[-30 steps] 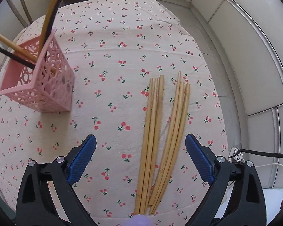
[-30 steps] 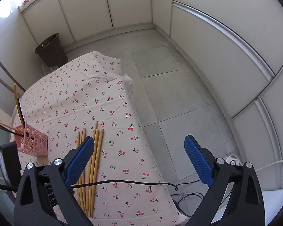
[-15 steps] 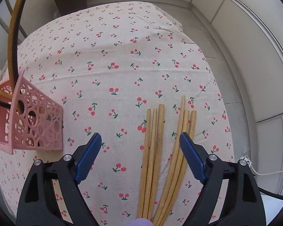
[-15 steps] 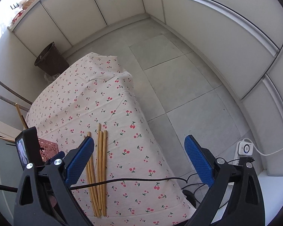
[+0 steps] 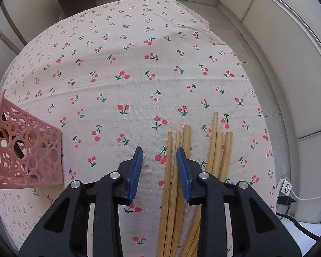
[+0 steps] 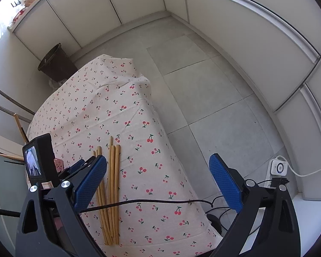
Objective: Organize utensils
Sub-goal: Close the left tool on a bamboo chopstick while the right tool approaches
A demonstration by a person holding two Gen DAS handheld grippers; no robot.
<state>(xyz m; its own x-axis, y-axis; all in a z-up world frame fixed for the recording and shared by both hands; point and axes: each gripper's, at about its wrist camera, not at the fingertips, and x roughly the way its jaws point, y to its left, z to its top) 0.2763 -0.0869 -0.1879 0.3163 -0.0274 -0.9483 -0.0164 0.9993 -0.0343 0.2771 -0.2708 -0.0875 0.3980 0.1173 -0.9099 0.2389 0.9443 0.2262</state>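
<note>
**Left gripper narrowed low over six chopsticks; right gripper wide apart above the table**

Nearest in the left wrist view, the left gripper point(image 5: 159, 160) sits low over the cherry-print tablecloth point(image 5: 128, 68), its blue fingers point(image 5: 137, 171) narrowed to a small gap with bare cloth between them, pinching nothing. The right-hand finger overlaps the left group of chopsticks point(image 5: 171, 184).

Only this view shows the pink openwork holder point(image 5: 30, 156) in full, at the left edge with sticks standing in it. Only the right wrist view shows the left gripper's camera body point(image 6: 39, 160), a black cable point(image 6: 149, 202) across the cloth, the floor and a white power adapter point(image 6: 278, 168).

The right gripper point(image 6: 158, 184) hangs above the table's near corner, fingers spread wide, empty.

Half a second ago the left fingers stood wide apart, higher above the cloth.

Count: six chopsticks point(image 6: 112, 184) lying flat in two groups of three; one holder; one dark bin point(image 6: 53, 64) farthest back.
</note>
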